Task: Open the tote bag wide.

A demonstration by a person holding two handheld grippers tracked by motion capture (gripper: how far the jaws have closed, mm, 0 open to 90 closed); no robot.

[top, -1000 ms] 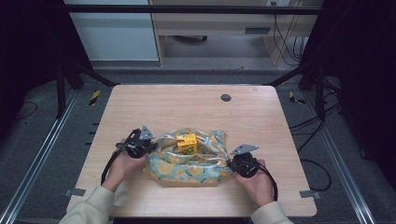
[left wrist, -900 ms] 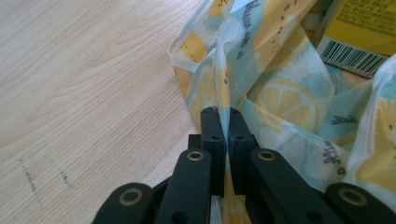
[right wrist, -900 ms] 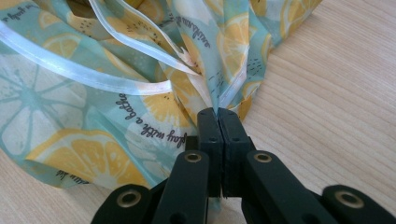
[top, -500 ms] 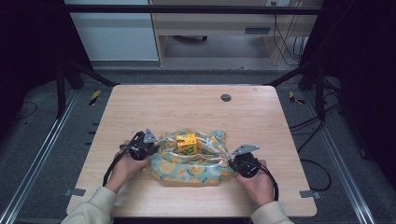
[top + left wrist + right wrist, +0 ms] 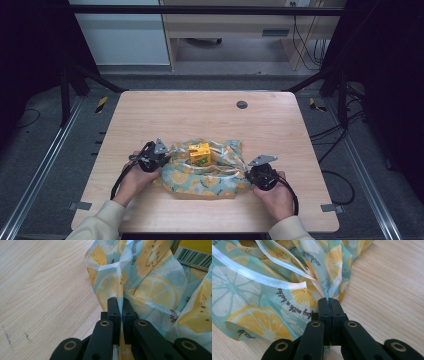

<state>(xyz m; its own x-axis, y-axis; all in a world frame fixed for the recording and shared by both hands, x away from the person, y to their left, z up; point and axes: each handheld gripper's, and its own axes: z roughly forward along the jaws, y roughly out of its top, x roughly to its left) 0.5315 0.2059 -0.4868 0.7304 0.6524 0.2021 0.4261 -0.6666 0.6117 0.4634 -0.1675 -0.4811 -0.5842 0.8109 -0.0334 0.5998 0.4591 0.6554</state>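
Lying: bag (image 5: 207, 172), lemon-printed, crumpled on the table (image 5: 200, 115) at its near middle
Box (image 5: 200, 153): yellow, resting on the bag's far part
Left gripper (image 5: 161, 156): at the bag's left edge, jaws closed tight, pinching a fold of the film
Right gripper (image 5: 251, 172): at the bag's right edge, jaws clamped together on the film
Hole (image 5: 242, 104): well beyond the bag
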